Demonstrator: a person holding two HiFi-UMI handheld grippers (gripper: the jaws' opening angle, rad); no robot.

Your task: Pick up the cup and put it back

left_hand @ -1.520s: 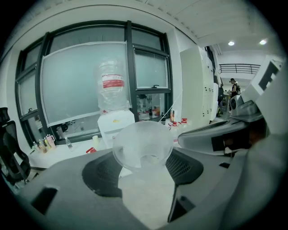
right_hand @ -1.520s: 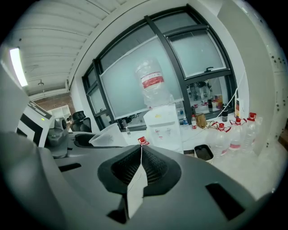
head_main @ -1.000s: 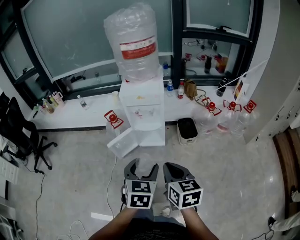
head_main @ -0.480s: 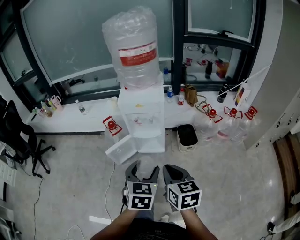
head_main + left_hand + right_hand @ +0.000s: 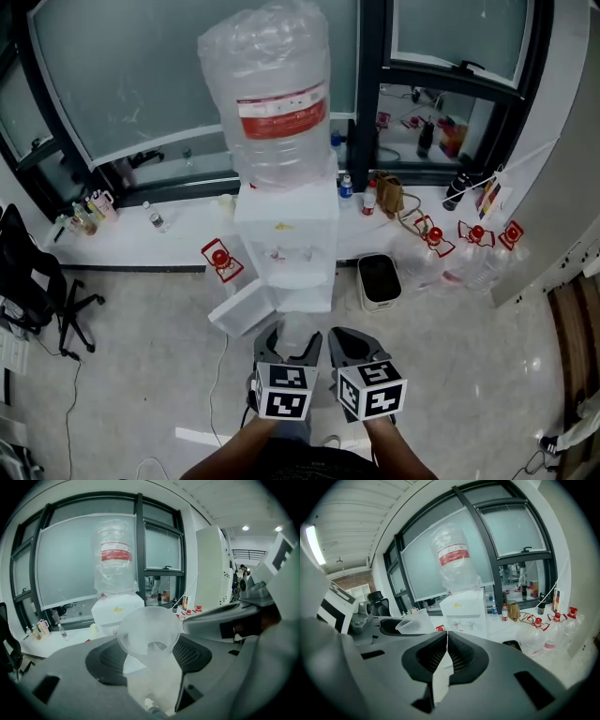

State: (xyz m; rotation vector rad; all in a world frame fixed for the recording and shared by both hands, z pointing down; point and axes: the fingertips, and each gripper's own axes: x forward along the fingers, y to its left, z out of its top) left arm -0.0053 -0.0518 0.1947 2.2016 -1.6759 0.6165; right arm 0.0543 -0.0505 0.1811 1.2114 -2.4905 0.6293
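A translucent plastic cup sits upright between the jaws of my left gripper, which is shut on it. In the head view the cup shows faintly above the left gripper, just in front of the white water dispenser with its big wrapped bottle. My right gripper hangs beside the left one. Its jaws meet with nothing between them. From the right gripper view the cup appears at the left, and the dispenser stands ahead.
The dispenser's lower door hangs open toward the left. A black bin stands right of it, with empty red-capped water jugs further right. An office chair is at the left. Small bottles line the window ledge.
The dispenser has come slightly closer and larger in the head view. Both grippers keep their places side by side, the left still holding the cup.
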